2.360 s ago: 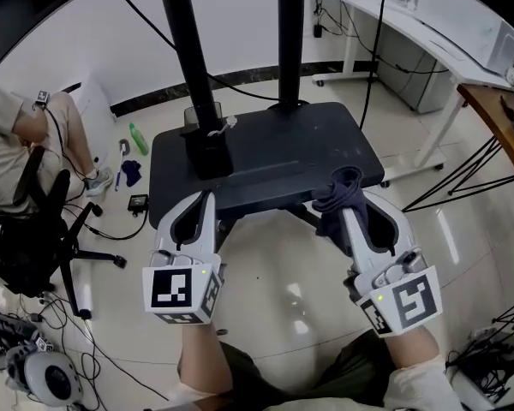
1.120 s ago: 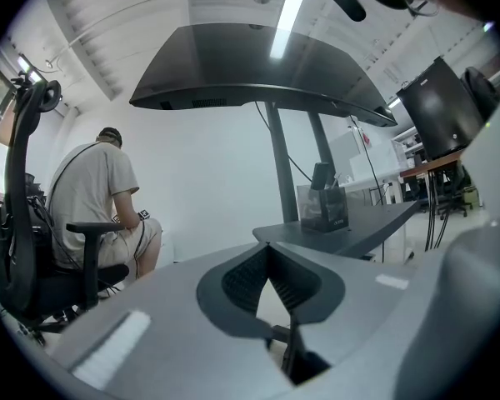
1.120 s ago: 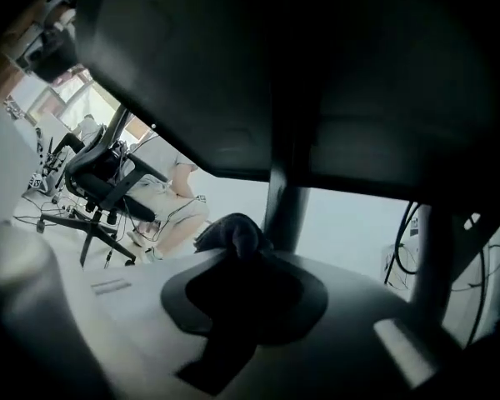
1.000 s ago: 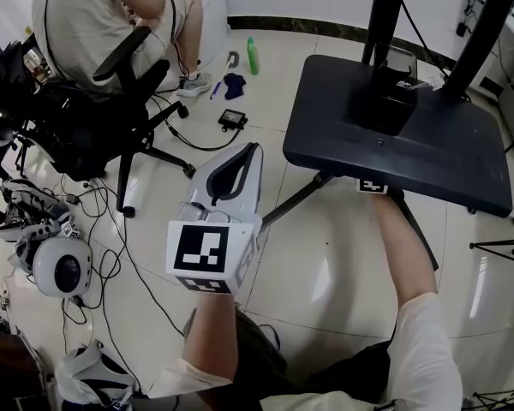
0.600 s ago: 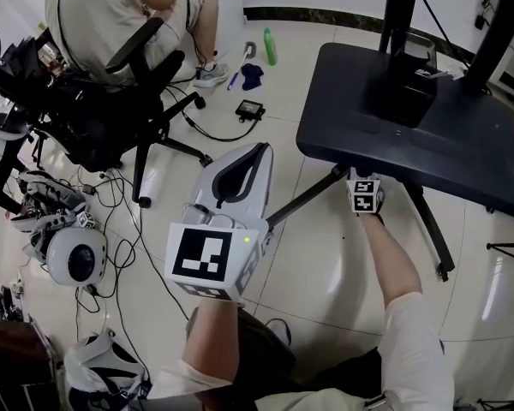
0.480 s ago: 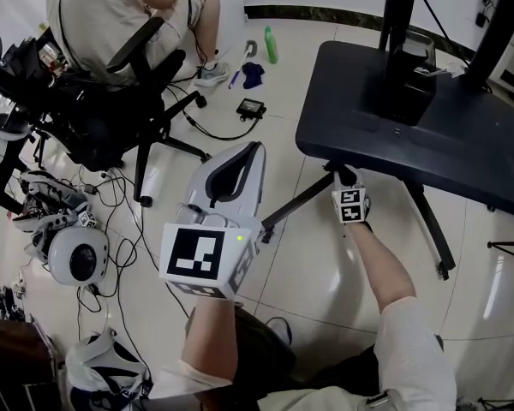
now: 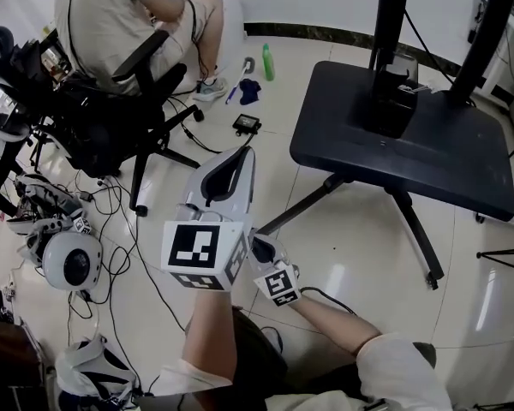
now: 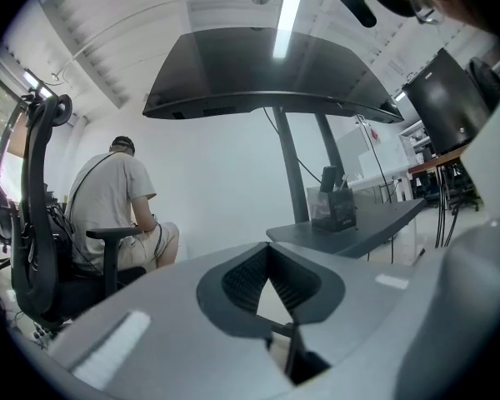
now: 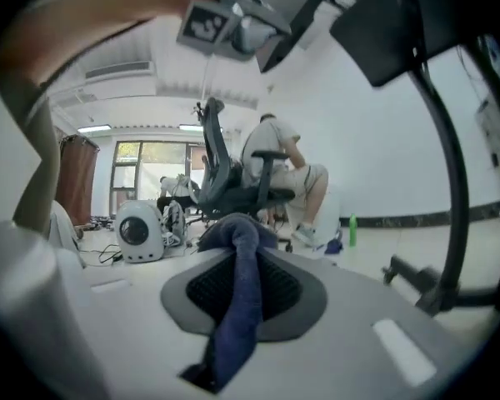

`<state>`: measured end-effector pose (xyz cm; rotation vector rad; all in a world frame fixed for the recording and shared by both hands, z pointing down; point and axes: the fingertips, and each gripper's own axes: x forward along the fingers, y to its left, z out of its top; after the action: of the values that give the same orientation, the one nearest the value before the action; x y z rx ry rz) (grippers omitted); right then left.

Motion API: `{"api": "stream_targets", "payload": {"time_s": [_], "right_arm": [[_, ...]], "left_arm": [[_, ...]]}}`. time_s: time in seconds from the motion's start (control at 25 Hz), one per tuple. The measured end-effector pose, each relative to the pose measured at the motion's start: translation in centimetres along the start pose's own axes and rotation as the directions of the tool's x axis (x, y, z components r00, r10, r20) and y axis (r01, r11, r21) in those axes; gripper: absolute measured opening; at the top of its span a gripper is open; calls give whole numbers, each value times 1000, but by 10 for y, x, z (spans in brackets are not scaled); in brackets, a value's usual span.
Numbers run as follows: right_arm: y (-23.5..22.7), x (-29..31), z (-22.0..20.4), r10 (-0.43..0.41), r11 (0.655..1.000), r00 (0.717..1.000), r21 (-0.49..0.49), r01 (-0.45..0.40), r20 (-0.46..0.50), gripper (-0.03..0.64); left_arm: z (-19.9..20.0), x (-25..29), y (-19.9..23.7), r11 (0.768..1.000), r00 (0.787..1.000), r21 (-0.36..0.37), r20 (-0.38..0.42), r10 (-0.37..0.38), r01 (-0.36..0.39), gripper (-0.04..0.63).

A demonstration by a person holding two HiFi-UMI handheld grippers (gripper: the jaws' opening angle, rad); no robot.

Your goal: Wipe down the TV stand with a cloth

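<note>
- Head view: my left gripper [image 7: 239,154] hangs over the floor [image 7: 351,247], pointing toward the left corner of the TV stand [image 7: 428,157] without touching it. My right gripper [image 7: 264,252] sits low, tucked just behind the left one's marker cube and well apart from the stand. A person on an office chair [image 7: 111,118] sits beyond, to the left.
- Left gripper view: the fingers [image 8: 248,275] are together with nothing between them. The stand's platform shows ahead on the right.
- Right gripper view: the fingers are clamped on the blue cloth [image 9: 236,307], which drapes down between them. It faces the seated person, and a green bottle [image 9: 352,228] stands on the floor.
</note>
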<state>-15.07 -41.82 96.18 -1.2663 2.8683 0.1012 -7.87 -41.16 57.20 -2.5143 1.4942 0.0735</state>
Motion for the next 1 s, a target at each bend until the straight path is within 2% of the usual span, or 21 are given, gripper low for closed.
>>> {"api": "stream_targets", "payload": {"time_s": [0.04, 0.08, 0.16, 0.2, 0.28, 0.32, 0.36, 0.44, 0.48, 0.56, 0.64, 0.76, 0.88, 0.92, 1.0], "right_arm": [[-11, -18, 53, -34, 999, 998, -34, 36, 58, 54], [-23, -41, 107, -73, 997, 993, -27, 75, 94, 54], [-39, -96, 207, -143, 989, 985, 36, 140, 100, 54], [-43, -122, 249, -167, 986, 982, 24, 165, 89, 54], [-45, -169, 317, -193, 975, 977, -97, 201, 90, 54], [-45, -188, 353, -197, 960, 969, -171, 222, 150, 54], [-49, -207, 393, -200, 942, 945, -214, 258, 260, 54], [-71, -254, 462, -259, 913, 846, -169, 372, 466, 54], [-87, -280, 482, -312, 893, 797, -128, 432, 517, 54], [-116, -325, 492, -414, 845, 736, -74, 529, 537, 54], [-137, -355, 486, -483, 803, 706, -59, 593, 517, 54], [-154, -380, 473, -553, 754, 686, -66, 653, 474, 54], [-163, -383, 467, -600, 721, 671, -67, 689, 436, 54], [-166, -379, 466, -609, 713, 666, -71, 698, 431, 54], [-173, -376, 451, -633, 683, 648, -90, 725, 425, 54]], "left_arm": [[2, -1, 2, 1000, 1000, 1, 6, 6, -6, 110], [5, -2, 3, 1000, 1000, 2, 14, 11, -11, 110], [12, -4, 1, 1000, 999, 4, 35, 14, -15, 110], [17, -5, -1, 1000, 999, 3, 48, 11, -11, 110], [24, -6, -9, 1000, 997, -1, 75, -4, 4, 110], [27, -4, -15, 1000, 996, -2, 85, -14, 14, 110], [30, -2, -25, 1000, 996, -3, 85, -26, 27, 110], [35, 6, -60, 997, 996, -3, 58, -72, 72, 110], [39, 12, -83, 994, 993, -6, 46, -106, 106, 110], [41, 20, -129, 984, 984, -24, 5, -177, 177, 110], [42, 28, -164, 972, 972, -45, -3, -233, 233, 110], [45, 43, -198, 955, 957, -73, 56, -284, 287, 110], [57, 56, -201, 952, 949, -74, 133, -285, 296, 110], [57, 58, -200, 952, 948, -58, 121, -293, 302, 110], [45, 55, -207, 939, 939, -23, 45, -342, 344, 110]]}}
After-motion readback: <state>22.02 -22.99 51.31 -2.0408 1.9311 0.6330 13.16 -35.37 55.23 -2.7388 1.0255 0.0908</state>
